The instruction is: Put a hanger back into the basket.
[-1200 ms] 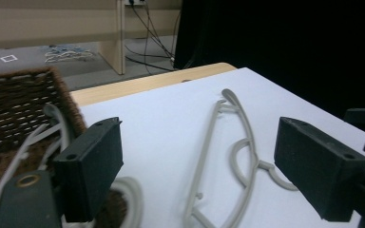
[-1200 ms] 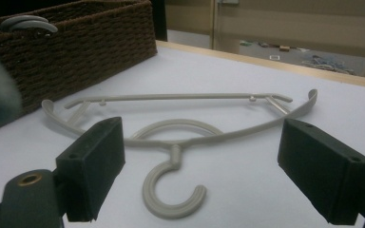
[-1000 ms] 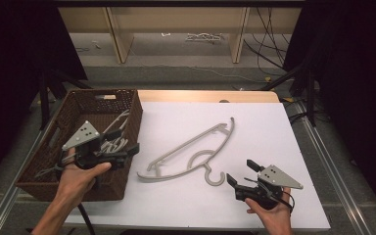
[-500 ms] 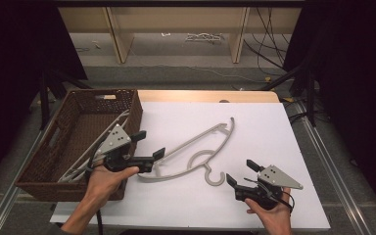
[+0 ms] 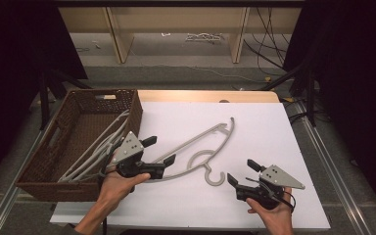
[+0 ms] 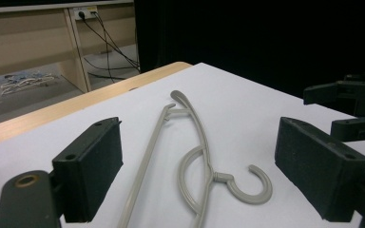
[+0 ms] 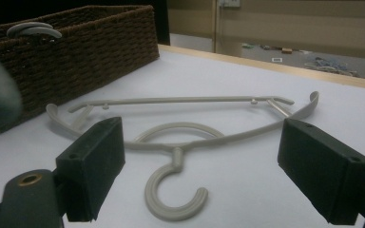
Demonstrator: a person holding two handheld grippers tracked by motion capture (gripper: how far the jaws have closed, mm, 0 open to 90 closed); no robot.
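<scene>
1. The grey hanger (image 5: 196, 149) lies flat on the white worktop (image 5: 274, 132), between the two grippers.
2. Its long axis runs diagonally: one end lies just by the left gripper (image 5: 159, 151), the other reaches well away toward the worktop's far side.
3. Its hook (image 5: 215, 177) points toward the person and sits just beside the right gripper (image 5: 240, 173), curling open toward it.
4. The left gripper is wide open and holds nothing; in the left gripper view the hanger's bar (image 6: 147, 161) runs away between the parted jaws.
5. The right gripper is also wide open and empty; in the right gripper view the hook (image 7: 173, 202) lies between its jaws, apart from both.
6. A brown wicker basket (image 5: 39, 161) stands on the outer side of the left gripper, just beside it.
7. Inside the basket lie several more grey hangers (image 5: 95, 152), leaning toward the wall nearest the left gripper.
</scene>
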